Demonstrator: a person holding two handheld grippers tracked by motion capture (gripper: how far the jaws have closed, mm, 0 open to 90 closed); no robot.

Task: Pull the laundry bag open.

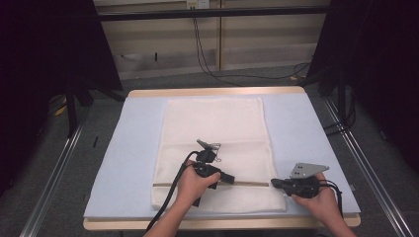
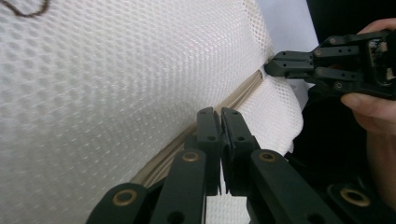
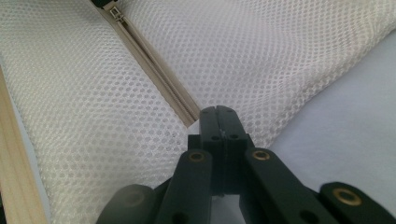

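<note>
A white mesh laundry bag (image 1: 217, 148) is laid flat on the pale blue mat (image 1: 133, 148). The zipper (image 1: 247, 184), a beige line across the bag near its front edge, is taken as the landmark.

The right gripper (image 1: 273, 183) is held at the zipper's right end, jaws pressed together with mesh at the bag's side edge apparently pinched; in the right gripper view (image 3: 218, 112) the tips sit just at the end of the zipper tape (image 3: 154, 65). This is judged an anchor, so the bag does not slide when the slider is pulled.

The left gripper (image 1: 232, 180) is placed on the zipper partway along, left of the right one. In the left gripper view its jaws (image 2: 220, 112) are closed tight on the zipper line (image 2: 233, 98); whether the pull tab is clamped cannot be told. A small slider or stop piece (image 3: 114, 11) is seen at the zipper's far end in the right gripper view.

Both forearms are brought in from the table's front edge. The left hand (image 1: 192, 185) is wrapped over its gripper, pointed right along the zipper. The right hand (image 1: 318, 195) is cupped under its gripper, pointed left towards it, low to the mat.
</note>
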